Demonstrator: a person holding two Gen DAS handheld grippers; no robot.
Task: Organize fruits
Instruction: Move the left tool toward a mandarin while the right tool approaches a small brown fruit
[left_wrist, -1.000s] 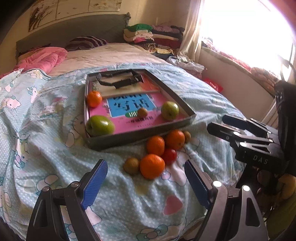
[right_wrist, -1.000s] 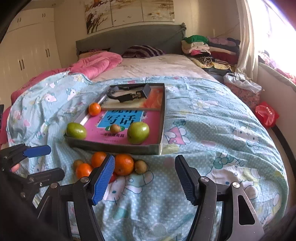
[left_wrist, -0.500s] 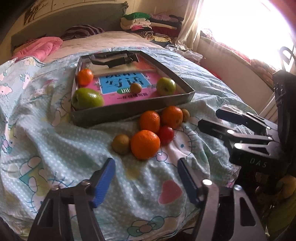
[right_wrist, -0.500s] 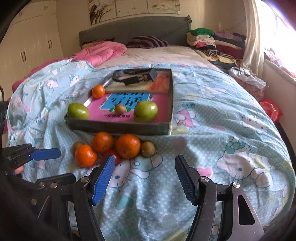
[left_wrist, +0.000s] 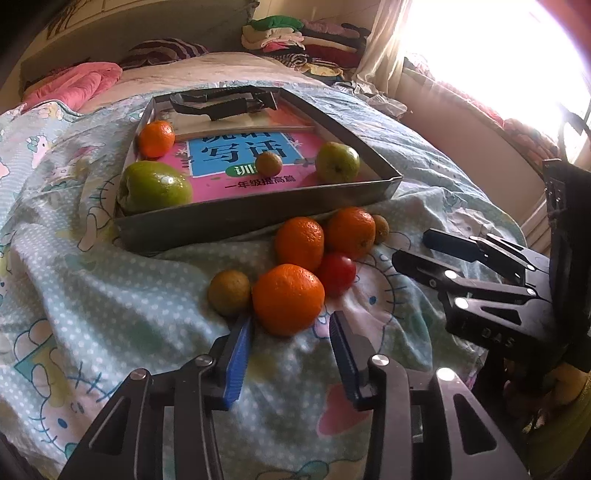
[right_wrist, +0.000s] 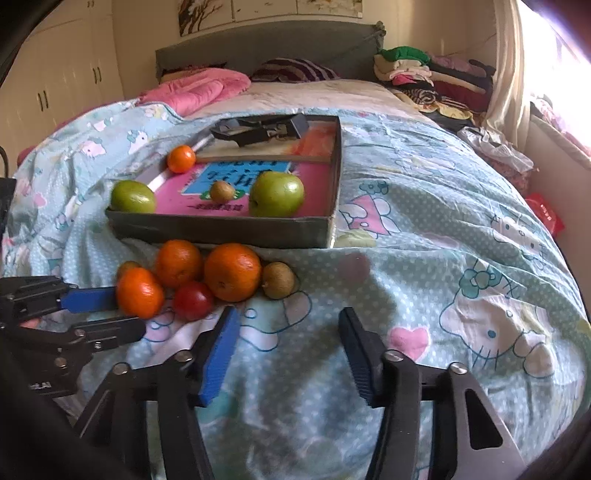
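Observation:
A grey tray (left_wrist: 258, 218) on the bed holds a small orange (left_wrist: 156, 138), two green apples (left_wrist: 153, 188) (left_wrist: 338, 161) and a small brown fruit (left_wrist: 269, 163). In front of it lie three oranges, a red tomato (left_wrist: 337, 273) and two brown fruits. My left gripper (left_wrist: 291, 325) is open, its fingertips flanking the nearest orange (left_wrist: 288, 298) without touching. It also shows in the right wrist view (right_wrist: 99, 312). My right gripper (right_wrist: 288, 325) is open and empty, just right of the pile (right_wrist: 232, 271).
The tray (right_wrist: 221, 230) also holds a pink book (left_wrist: 240, 166) and a black tool (left_wrist: 225, 105). The bed has a light blue cartoon quilt (right_wrist: 443, 240). Pink bedding and folded clothes (right_wrist: 432, 79) lie at the far end. A bright window is on the right.
Both grippers moved forward and down toward the fruit pile. The left gripper's jaws narrowed and now flank the nearest orange. The fruits have not moved.

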